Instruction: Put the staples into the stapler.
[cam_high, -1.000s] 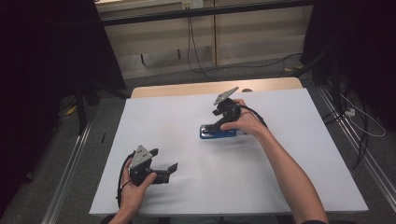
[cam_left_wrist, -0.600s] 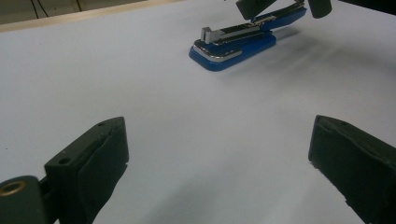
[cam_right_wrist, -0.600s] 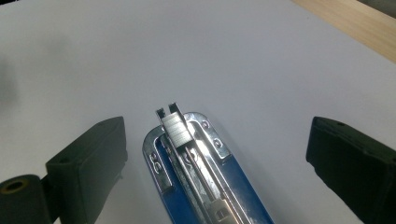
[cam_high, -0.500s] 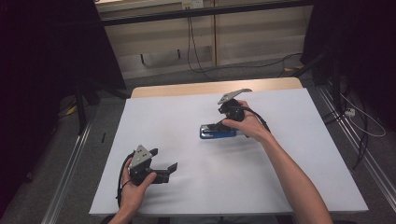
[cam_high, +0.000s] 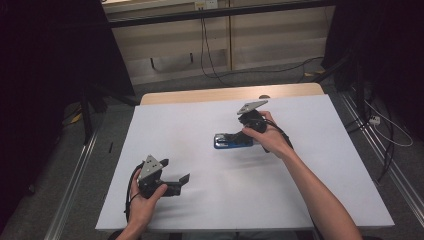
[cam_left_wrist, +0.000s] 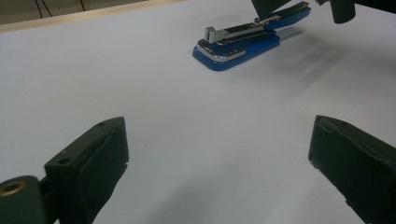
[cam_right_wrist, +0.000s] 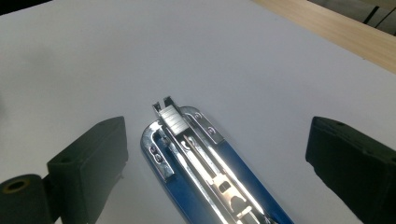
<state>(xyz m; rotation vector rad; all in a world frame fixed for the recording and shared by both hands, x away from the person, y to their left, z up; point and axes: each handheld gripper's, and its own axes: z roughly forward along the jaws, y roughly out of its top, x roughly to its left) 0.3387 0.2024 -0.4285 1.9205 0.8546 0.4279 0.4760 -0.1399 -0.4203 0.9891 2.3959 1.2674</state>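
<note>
Blue stapler (cam_high: 233, 141) straddled by wide-open jaws at table centre

The stapler, opened flat, lies on the white table (cam_high: 320, 200) just past centre, at about one o'clock from the left gripper (cam_high: 172, 181), whose jaws are spread with nothing between them. The right gripper (cam_right_wrist: 215, 154) has just been opened; its pads are clear of the stapler between them. If closed off-centre, the polished metal rail could be skidded aside or the hinged arm flipped.

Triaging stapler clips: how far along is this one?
Done: the blue stapler lies flat on the white table, its metal staple channel exposed. In hand: the right gripper, jaws just opened wide, straddles the stapler without touching it. The left gripper waits open, apart. Left: gripping or closing the stapler; nothing holds it yet.
</note>
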